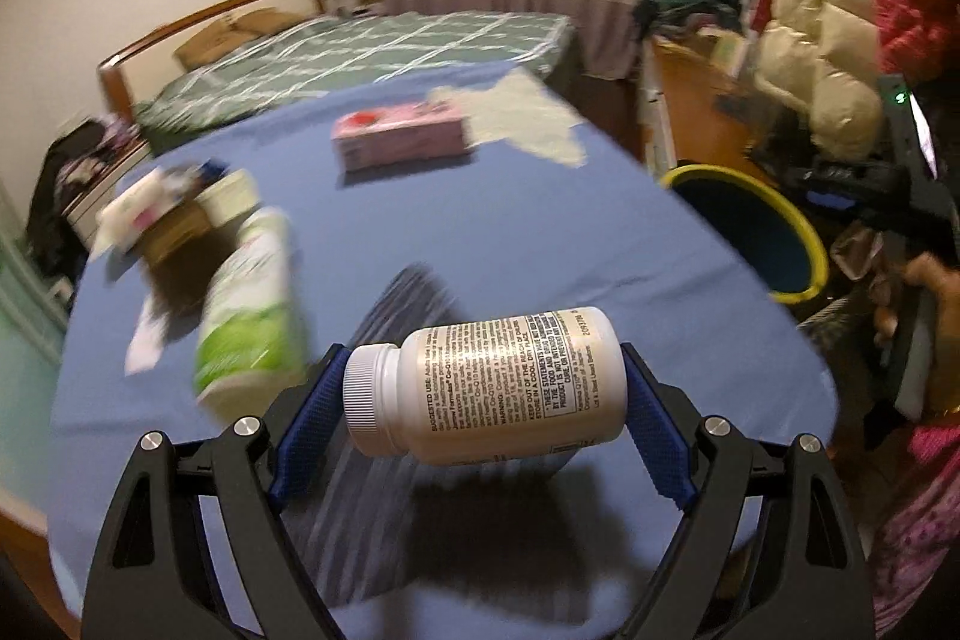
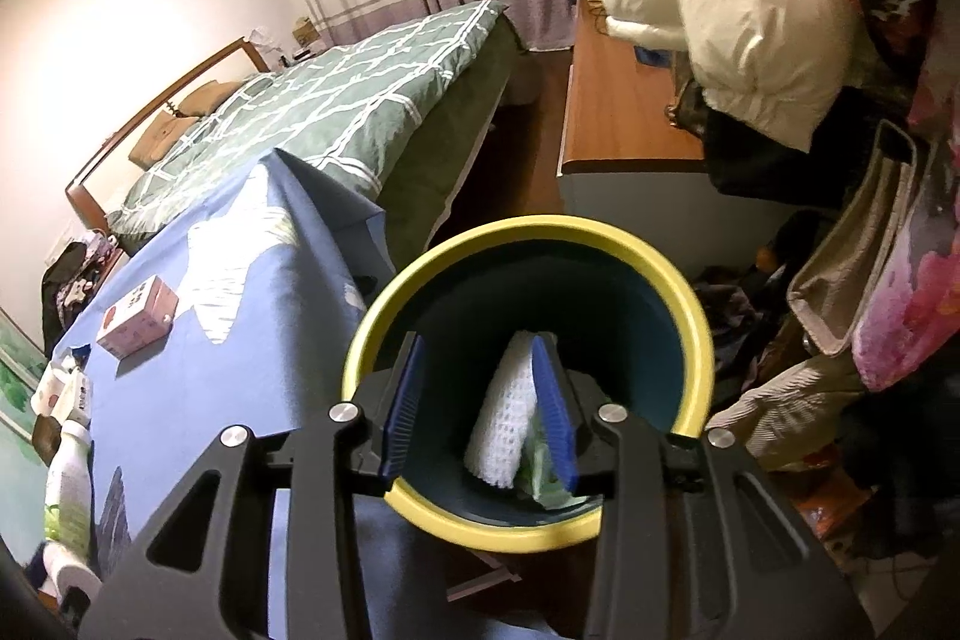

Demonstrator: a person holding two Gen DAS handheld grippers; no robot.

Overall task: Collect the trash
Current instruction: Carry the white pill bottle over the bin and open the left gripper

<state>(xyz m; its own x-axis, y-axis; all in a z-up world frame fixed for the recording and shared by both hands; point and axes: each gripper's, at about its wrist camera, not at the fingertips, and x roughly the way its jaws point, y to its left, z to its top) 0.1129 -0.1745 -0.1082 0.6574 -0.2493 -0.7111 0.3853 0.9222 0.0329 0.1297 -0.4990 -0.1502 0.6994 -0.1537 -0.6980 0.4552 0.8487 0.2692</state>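
Left gripper (image 1: 483, 394) clamps a white pill bottle (image 1: 480, 388) sideways, cap on the left, lifted above the blue table (image 1: 540, 232).

Right gripper (image 2: 480, 412) hangs over the yellow-rimmed bin (image 2: 528, 388), jaws apart. White mesh wrap (image 2: 504, 418) leans against the right pad; whether it is pinched or loose in the bin, I cannot tell.

Progress, judged: partway. The wrap is at or in the bin; the bottle is picked but not binned. The bin (image 1: 750, 232) sits at 2 o'clock from the bottle.

Left on the table: pink carton (image 1: 402, 139) at 12 o'clock, green-white bottle (image 1: 252, 304) at 10 o'clock, and a blurred clutter pile (image 1: 174, 214) beyond it.

Hidden: the bin floor, and green scraps under the wrap.
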